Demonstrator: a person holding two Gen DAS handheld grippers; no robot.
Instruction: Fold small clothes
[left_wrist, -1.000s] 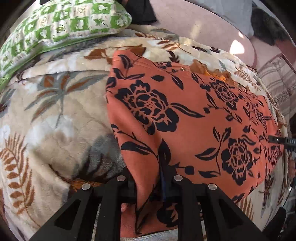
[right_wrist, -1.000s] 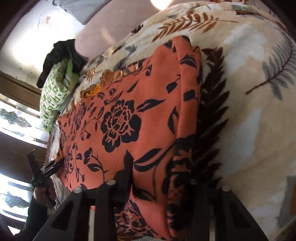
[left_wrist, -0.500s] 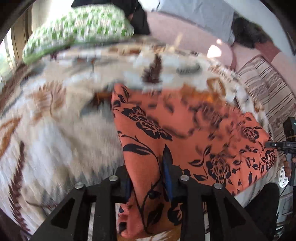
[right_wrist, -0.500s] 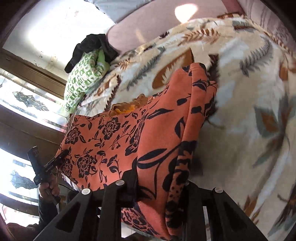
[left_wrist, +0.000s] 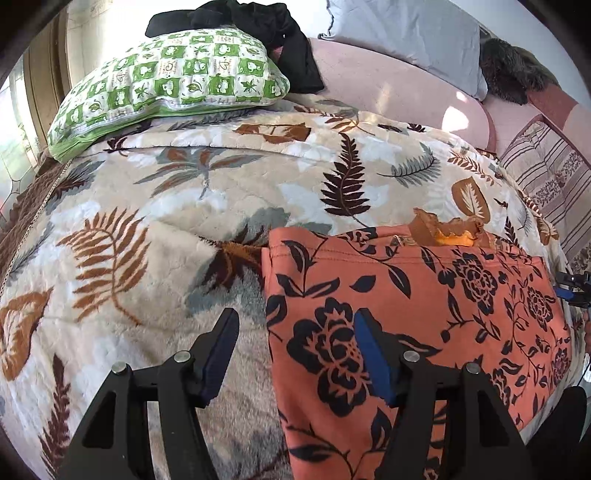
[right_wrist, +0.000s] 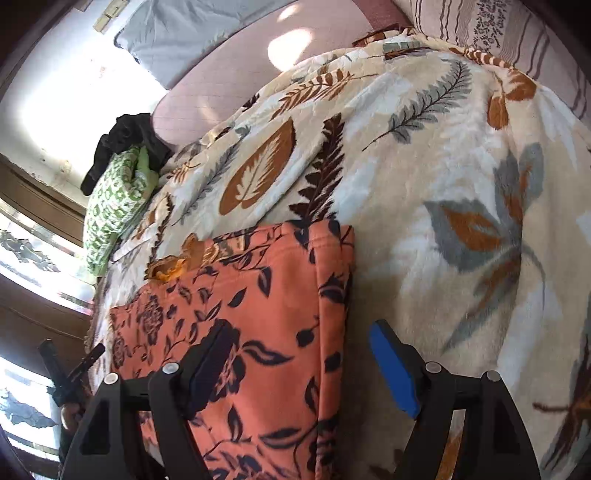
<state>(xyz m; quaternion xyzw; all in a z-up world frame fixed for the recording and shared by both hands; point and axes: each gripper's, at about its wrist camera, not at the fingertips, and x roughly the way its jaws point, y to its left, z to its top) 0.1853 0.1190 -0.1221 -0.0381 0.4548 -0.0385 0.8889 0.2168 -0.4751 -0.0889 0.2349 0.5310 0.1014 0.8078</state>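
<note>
A: What is sitting on the left?

B: A plump green-checked pillow (left_wrist: 166, 85) is resting on a plush, quilted leaf-print blanket (left_wrist: 147, 229) that is covering the bed.

A: And the left tongs (left_wrist: 295, 350)?

B: They are gaping wide, gripping nothing, straddling the left edge of the garment (left_wrist: 406, 314).

A: What is that garment like?

B: A soft orange cloth with black flowers, lying flat as a folded rectangle on the blanket, its stitched hem pointing away toward the pillows, its long side running left to right. A crumpled orange-brown bit (left_wrist: 450, 232) is poking out at its far edge.

A: The right tongs (right_wrist: 303, 358)?

B: Also spread apart and empty, straddling the garment's thick right edge.
</note>
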